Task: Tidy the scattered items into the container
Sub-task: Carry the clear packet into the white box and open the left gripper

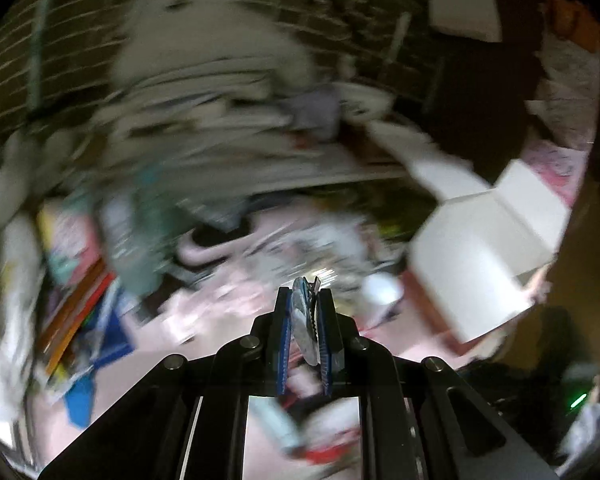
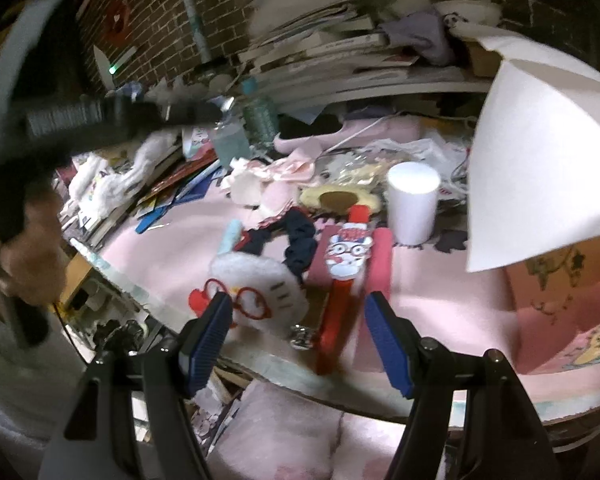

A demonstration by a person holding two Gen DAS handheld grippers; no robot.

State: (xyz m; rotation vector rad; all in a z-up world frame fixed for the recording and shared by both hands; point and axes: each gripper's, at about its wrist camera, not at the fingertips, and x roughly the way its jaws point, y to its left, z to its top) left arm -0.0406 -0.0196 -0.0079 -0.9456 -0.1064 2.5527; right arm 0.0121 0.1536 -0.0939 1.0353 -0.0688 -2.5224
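In the blurred left wrist view, my left gripper (image 1: pixel 306 294) is shut on a thin silvery-blue foil packet (image 1: pixel 305 320) with a serrated edge. It is held above the pink table, left of the white open box (image 1: pixel 480 248). My right gripper (image 2: pixel 299 300) is open over the table's near edge, with nothing between its fingers. Just beyond it lie a white plush cat with red glasses (image 2: pixel 260 288), a red strap with a cat face (image 2: pixel 346 258) and a navy scrunchie (image 2: pixel 302 240). The white box (image 2: pixel 540 152) stands at the right.
A white cup (image 2: pixel 412 204), an avocado plush (image 2: pixel 340 198) and a pink block (image 2: pixel 382 256) sit mid-table. Stacked books and papers (image 2: pixel 324 52) line the brick wall behind. A person's hand (image 2: pixel 28 256) holds the left tool's black body (image 2: pixel 100 120) at the upper left.
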